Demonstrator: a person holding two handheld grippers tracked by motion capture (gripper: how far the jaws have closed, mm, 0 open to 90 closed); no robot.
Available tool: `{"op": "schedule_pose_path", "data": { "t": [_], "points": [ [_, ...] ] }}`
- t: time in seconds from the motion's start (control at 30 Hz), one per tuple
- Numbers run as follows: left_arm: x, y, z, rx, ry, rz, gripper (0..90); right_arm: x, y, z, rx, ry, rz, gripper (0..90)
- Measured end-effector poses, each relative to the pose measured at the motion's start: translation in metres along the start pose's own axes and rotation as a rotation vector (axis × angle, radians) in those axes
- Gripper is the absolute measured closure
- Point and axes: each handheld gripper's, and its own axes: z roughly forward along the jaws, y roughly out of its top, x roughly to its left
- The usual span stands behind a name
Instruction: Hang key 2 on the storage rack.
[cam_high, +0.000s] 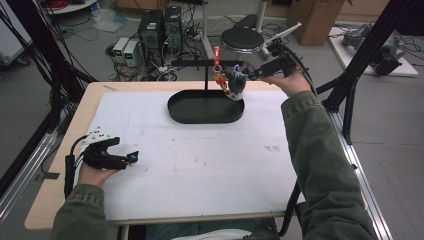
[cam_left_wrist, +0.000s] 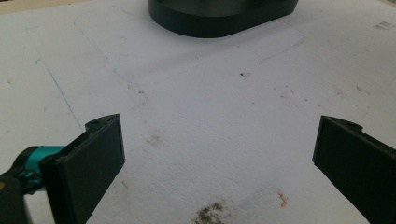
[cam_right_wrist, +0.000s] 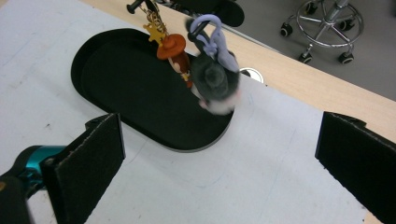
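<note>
A black oval tray (cam_high: 200, 117) forming the base of a stand is seen at the far centre of the worktop (cam_high: 60, 165), which is covered by a white sheet (cam_high: 200, 165). From the tray a thin post (cam_high: 206, 75) rises to a horizontal bar (cam_high: 195, 63). Two keychains are hung from the right end of the bar: a figure with a brown hat (cam_right_wrist: 175, 51) and, just beside it on the right, a grey plush charm (cam_right_wrist: 215, 79) on a lilac clip (cam_right_wrist: 212, 28). Both are suspended over the right end of the tray.

The right gripper (cam_high: 250, 75) is held at the far right, near the grey charm. Its fingers (cam_right_wrist: 93, 158) are spread wide apart and nothing is held between them; the charm is seen beyond them, not touched.

The left gripper (cam_high: 131, 157) is held low at the near left of the worktop, well apart from the tray. Its fingers (cam_left_wrist: 88, 163) are likewise spread wide, with bare stained sheet between them.

A stool (cam_high: 243, 39) and computer units (cam_high: 160, 27) are seen on the floor beyond the worktop.
</note>
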Motion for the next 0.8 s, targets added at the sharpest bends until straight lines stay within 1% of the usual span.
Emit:
{"op": "schedule_pose_path", "data": {
  "t": [0.1,0.17,0.23,0.27,0.3,0.33,0.4,0.43,0.5,0.53,0.57,0.63,0.67,0.73,0.77,0.8],
  "points": [
    [0.0,0.0,0.0,-0.003,0.0,-0.001,2.6,0.003,-0.001,-0.005,0.0,0.007,0.004,0.5],
    [0.0,0.0,0.0,-0.004,-0.002,0.001,2.6,0.005,-0.002,-0.008,-0.009,0.006,-0.008,0.6],
    [-0.001,0.0,0.0,-0.004,-0.002,0.001,2.6,0.008,-0.003,-0.012,-0.015,0.007,-0.004,0.6],
    [-0.001,0.0,-0.001,-0.004,-0.002,0.002,2.6,0.01,-0.005,-0.014,-0.033,0.01,-0.005,0.6],
    [-0.001,0.0,-0.001,-0.004,-0.003,0.001,2.6,0.011,-0.008,-0.016,-0.064,0.028,-0.006,0.6],
    [-0.001,0.0,-0.001,-0.003,-0.004,0.003,2.6,0.012,-0.012,-0.017,-0.077,0.045,-0.006,0.6],
    [-0.002,0.0,-0.001,-0.005,-0.005,0.002,2.6,0.015,-0.017,-0.017,-0.07,0.037,-0.006,0.6],
    [-0.002,0.0,-0.001,-0.001,-0.006,0.003,2.6,0.016,-0.021,-0.016,-0.077,0.033,-0.02,0.6],
    [-0.003,-0.001,-0.002,0.001,-0.01,0.005,2.6,0.018,-0.029,-0.016,-0.087,0.047,-0.022,0.6],
    [-0.003,-0.001,-0.002,0.001,-0.01,0.008,2.6,0.02,-0.033,-0.014,-0.069,0.043,-0.026,0.6],
    [-0.003,-0.001,-0.002,-0.003,-0.011,0.011,2.6,0.021,-0.036,-0.014,-0.073,0.036,-0.029,0.6],
    [-0.004,-0.001,-0.003,-0.006,-0.013,0.006,2.6,0.023,-0.044,-0.014,-0.102,0.052,-0.021,0.6],
    [-0.004,-0.001,-0.003,-0.007,-0.013,0.007,2.6,0.025,-0.049,-0.014,-0.088,0.059,-0.023,0.6],
    [-0.003,-0.001,-0.004,-0.006,-0.014,0.009,2.6,0.029,-0.052,-0.013,-0.052,0.024,-0.046,0.5],
    [-0.004,-0.001,-0.004,-0.005,-0.014,0.01,2.6,0.031,-0.054,-0.014,-0.044,0.009,-0.058,0.6],
    [-0.004,-0.001,-0.004,-0.006,-0.014,0.01,2.6,0.033,-0.054,-0.017,-0.045,0.006,-0.06,0.6]
  ]
}}
